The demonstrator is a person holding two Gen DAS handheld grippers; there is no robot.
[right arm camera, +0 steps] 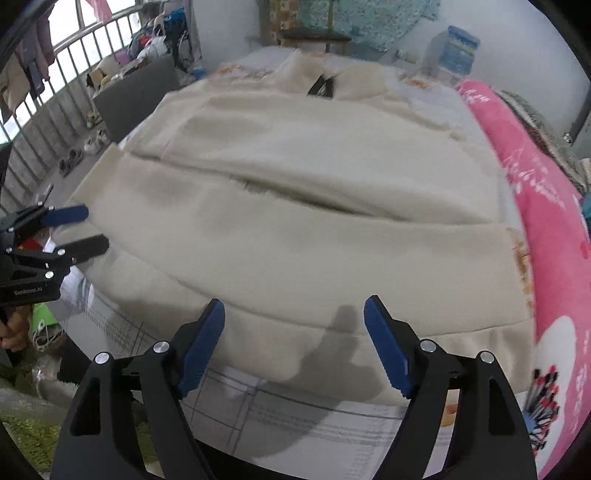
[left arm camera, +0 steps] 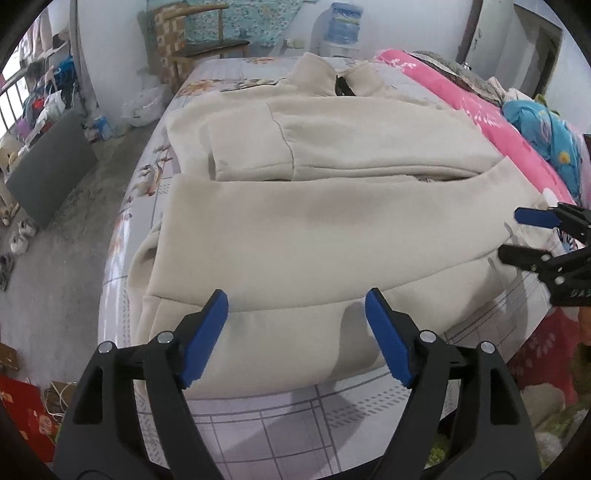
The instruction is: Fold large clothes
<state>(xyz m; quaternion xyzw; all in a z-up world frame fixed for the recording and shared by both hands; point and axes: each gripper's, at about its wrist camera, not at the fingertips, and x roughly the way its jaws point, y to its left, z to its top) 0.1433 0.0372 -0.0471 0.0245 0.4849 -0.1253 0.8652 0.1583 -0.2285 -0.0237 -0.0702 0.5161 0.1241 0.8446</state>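
Observation:
A large cream coat [left arm camera: 314,221] lies spread on the bed, its collar at the far end and its lower part folded up over the body. It also fills the right wrist view [right arm camera: 295,229]. My left gripper [left arm camera: 295,314] is open and empty just above the coat's near folded hem. My right gripper [right arm camera: 293,321] is open and empty above the near hem further right. The right gripper shows at the right edge of the left wrist view [left arm camera: 517,236], and the left gripper at the left edge of the right wrist view [right arm camera: 88,229], each beside a side edge of the coat.
The bed sheet [left arm camera: 258,424] has a grid and flower print. A pink quilt [right arm camera: 546,221] runs along the right side, with a blue pillow [left arm camera: 546,136]. A wooden chair [left arm camera: 199,33] and water dispenser [left arm camera: 343,26] stand beyond the bed. Shoes and clutter lie on the floor at left [left arm camera: 22,236].

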